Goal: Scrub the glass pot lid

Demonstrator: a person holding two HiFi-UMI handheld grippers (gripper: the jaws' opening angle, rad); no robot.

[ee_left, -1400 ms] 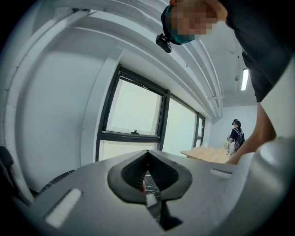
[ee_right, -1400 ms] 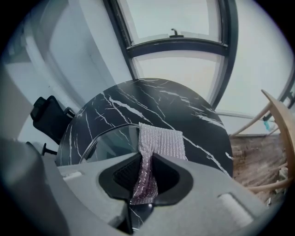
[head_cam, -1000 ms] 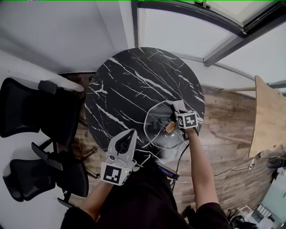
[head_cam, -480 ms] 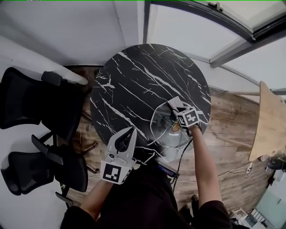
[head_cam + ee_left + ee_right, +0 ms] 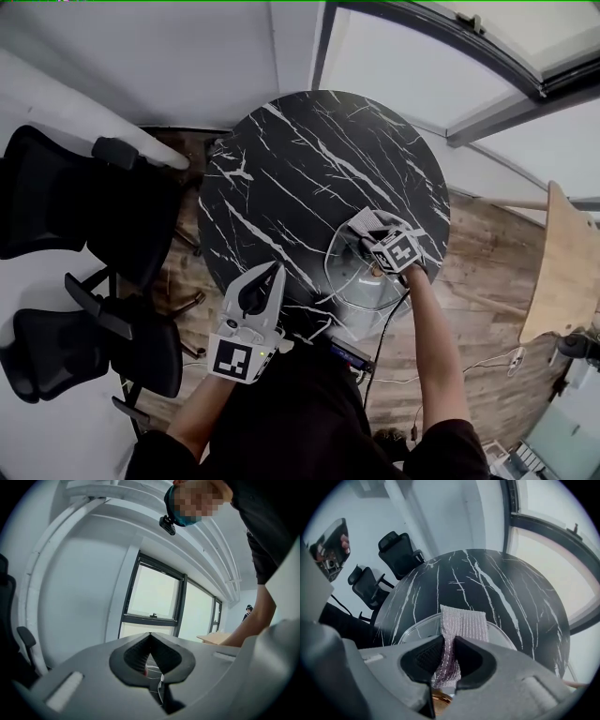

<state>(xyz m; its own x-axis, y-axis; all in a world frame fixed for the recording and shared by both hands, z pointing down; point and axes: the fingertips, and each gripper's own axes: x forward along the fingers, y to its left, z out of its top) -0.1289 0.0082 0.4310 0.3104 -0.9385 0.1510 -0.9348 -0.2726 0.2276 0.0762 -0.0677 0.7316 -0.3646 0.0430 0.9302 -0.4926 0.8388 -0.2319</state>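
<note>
Slid across the glass pot lid (image 5: 352,281), a mesh pad (image 5: 461,620) is clamped by the right gripper (image 5: 373,236), shown clearly by its own view alone; the left gripper (image 5: 272,274) is closed, empty.

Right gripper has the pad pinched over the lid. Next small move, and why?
Probably sweep the right gripper a short stroke across the glass lid, pad pressed down. Its jaws are shut on the scrub pad, whose free end lies over the glass beyond the knob. The left gripper is shut, empty and off the lid, so keep it light.
</note>
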